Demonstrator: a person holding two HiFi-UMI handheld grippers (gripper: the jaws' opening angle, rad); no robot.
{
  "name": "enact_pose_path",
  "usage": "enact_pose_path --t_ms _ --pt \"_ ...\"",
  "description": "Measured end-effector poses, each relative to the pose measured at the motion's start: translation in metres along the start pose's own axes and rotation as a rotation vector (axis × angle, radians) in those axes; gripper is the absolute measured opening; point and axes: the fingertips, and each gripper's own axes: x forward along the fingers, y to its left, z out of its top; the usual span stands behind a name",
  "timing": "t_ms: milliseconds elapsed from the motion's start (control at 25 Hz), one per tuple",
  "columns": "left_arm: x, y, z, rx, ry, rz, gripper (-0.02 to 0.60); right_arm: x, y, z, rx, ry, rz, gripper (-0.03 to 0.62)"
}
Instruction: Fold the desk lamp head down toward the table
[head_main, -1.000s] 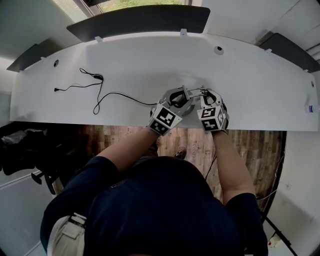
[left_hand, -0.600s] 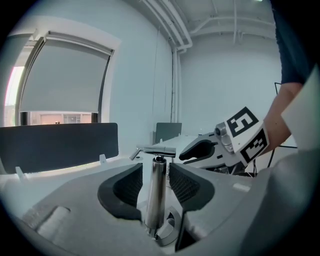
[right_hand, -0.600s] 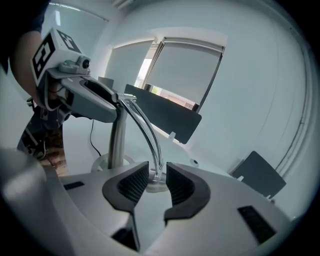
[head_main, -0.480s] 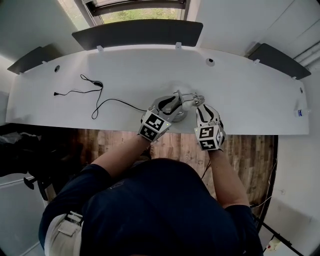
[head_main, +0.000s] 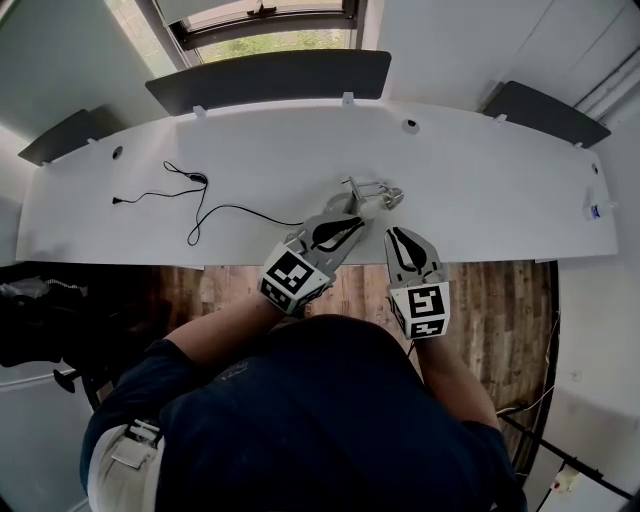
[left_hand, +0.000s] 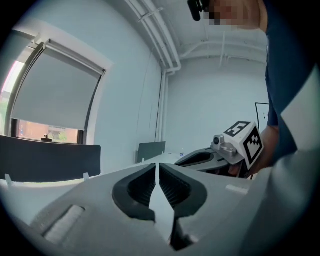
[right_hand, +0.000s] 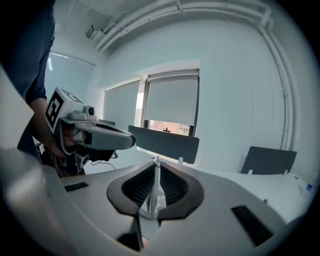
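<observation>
white desk (head_main: 500, 200): carries a black cable (head_main: 200, 200) at the left and the desk lamp near its front edge.
desk lamp (head_main: 368, 190): looks folded low against the top, though it is too small for me to be sure; i judge the fold done.
why the grippers hang clear: both sit above the desk edge, short of the lamp and touching nothing, which i read as hands off a finished job.
left gripper (left_hand: 158, 172): jaws have just been closing and are all but together, with nothing between them.
right gripper (right_hand: 156, 167): jaws likewise have just been closing, down to a thin slit, empty.
</observation>
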Motion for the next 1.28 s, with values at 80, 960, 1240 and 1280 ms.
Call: enact_pose_path --t_ms 80,960,1240,1280 --pt "-0.003 -0.011 0.009 -0.014 -0.018 -0.015 0.008 -0.009 0.003 0.010 0.030 -0.032 -0.004 0.037" --pt "-0.011 -0.046 0.011 -0.019 -0.035 -0.055 0.006 -0.033 0.026 0.013 0.092 -0.103 0.006 0.011" --pt "-0.018 -0.048 0.010 -0.018 -0.035 -0.058 0.006 -0.034 0.032 0.018 0.074 -0.109 0.008 0.011" --pt "-0.019 -0.048 0.010 -0.017 -0.033 -0.059 0.006 -0.034 0.033 0.018 0.072 -0.108 0.008 0.011"
